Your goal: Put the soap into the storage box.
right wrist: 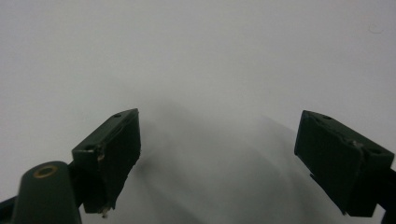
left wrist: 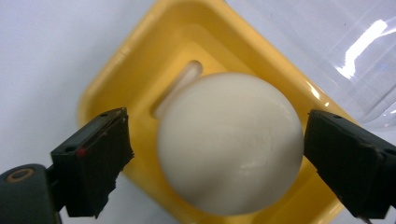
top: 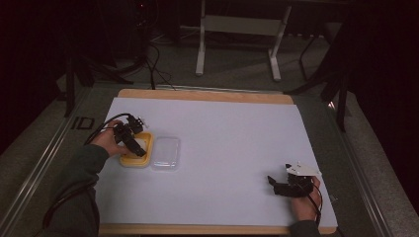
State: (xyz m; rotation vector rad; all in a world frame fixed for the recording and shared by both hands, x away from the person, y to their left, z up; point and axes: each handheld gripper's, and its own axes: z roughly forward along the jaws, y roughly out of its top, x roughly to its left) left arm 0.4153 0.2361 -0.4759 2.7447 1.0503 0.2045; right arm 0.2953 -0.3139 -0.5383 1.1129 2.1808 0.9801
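Egg [left wrist: 229, 144] sat in the yellow tray [left wrist: 140, 60], white and smooth, resting over a moulded slot in the tray's floor, as the left gripper view showed from close above. On either side of it stood the two black jaws of the left gripper [left wrist: 217, 163], spread apart with a visible gap between each pad and the shell, so the tool was wide and pressed on nothing; the egg lay between the jaws but free of them. A clear plastic lid [left wrist: 336, 42] lay just beside the tray at that view's upper right, catching a bright streak of light. From the high view, the tray [top: 144, 137] sat on the left part of the white sheet [top: 222, 148] covering the wooden table [top: 197, 95], with the clear lid [top: 165, 153] touching or almost touching its right edge. The left gripper [top: 134, 147] hung over the tray, held by the left hand [top: 109, 140], whose green sleeve [top: 81, 187] came in from the bottom left, a black cable looping back from the tool. Well apart, near the table's lower right corner, the right hand [top: 304, 202] held the right gripper [top: 276, 183] low over bare sheet. In the right gripper view its jaws stood wide [right wrist: 217, 158], nothing between them, with plain white sheet [right wrist: 210, 56] and their soft shadows beneath.
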